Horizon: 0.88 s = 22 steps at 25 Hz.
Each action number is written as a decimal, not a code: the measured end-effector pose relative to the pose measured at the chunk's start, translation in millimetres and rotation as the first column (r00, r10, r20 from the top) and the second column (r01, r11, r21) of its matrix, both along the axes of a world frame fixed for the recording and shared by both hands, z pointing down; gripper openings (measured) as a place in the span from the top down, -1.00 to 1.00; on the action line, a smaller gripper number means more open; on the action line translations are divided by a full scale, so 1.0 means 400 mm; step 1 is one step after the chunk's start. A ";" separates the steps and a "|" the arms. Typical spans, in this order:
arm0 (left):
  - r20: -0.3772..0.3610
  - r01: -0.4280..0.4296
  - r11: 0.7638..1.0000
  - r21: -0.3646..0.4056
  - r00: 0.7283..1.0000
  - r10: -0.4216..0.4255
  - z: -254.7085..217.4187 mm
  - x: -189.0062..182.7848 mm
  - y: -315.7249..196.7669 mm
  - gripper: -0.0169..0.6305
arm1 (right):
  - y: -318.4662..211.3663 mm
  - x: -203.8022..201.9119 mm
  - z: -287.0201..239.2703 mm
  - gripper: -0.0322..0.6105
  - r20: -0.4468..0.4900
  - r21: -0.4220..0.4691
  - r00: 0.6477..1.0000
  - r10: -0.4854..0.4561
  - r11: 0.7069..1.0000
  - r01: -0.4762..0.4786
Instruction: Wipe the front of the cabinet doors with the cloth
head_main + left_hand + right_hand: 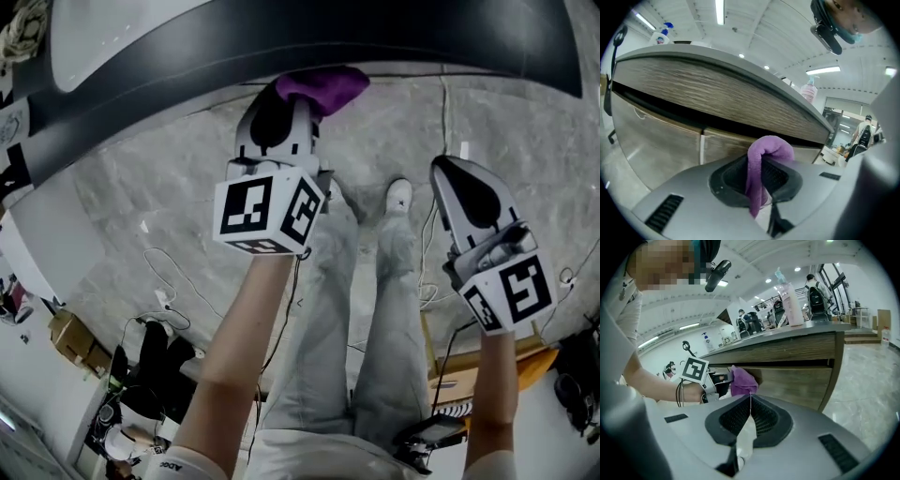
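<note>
A purple cloth [323,87] is pinched in my left gripper [292,105], which is shut on it and holds it up at the cabinet front under the dark countertop overhang [309,47]. In the left gripper view the cloth [761,164] bulges between the jaws, close to the wood-grain cabinet doors [665,140]. My right gripper [455,178] hangs lower right, shut with nothing in it. Its view shows the cloth [742,381] against the cabinet door [797,383], near the cabinet's right end.
The grey marble floor [141,197] lies below, with the person's legs and a white shoe [398,195]. Cables and bags [150,361] sit at the lower left. Spray and soap bottles [790,298] stand on the countertop. People stand in the background.
</note>
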<state>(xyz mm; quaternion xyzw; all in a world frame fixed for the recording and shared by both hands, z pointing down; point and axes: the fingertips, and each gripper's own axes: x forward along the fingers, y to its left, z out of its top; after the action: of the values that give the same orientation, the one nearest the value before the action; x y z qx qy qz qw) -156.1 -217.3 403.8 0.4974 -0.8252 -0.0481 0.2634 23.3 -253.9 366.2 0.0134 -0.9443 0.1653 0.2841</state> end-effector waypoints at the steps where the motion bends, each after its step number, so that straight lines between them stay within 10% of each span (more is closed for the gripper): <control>1: 0.011 0.015 1.000 -0.007 1.000 -0.015 -0.005 -0.001 0.018 0.79 | 0.003 0.009 -0.008 0.81 0.007 0.002 1.000 -0.011 1.000 0.011; 14: 0.116 0.276 0.960 -0.050 0.956 -0.269 0.012 -0.143 0.188 0.79 | 0.023 0.010 0.017 0.82 0.042 -0.027 0.995 -0.090 0.995 0.091; 22: 0.033 0.243 0.969 -0.049 0.970 -0.241 0.115 0.097 0.026 0.79 | -0.056 0.181 0.102 0.81 -0.033 -0.063 0.992 -0.119 0.991 0.117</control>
<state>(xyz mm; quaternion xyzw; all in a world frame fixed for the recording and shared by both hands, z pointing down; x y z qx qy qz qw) -117.4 -207.0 449.9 0.3864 -0.8841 -0.0516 0.2576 95.7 -276.3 407.1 -0.0480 -0.9326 0.1766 0.3111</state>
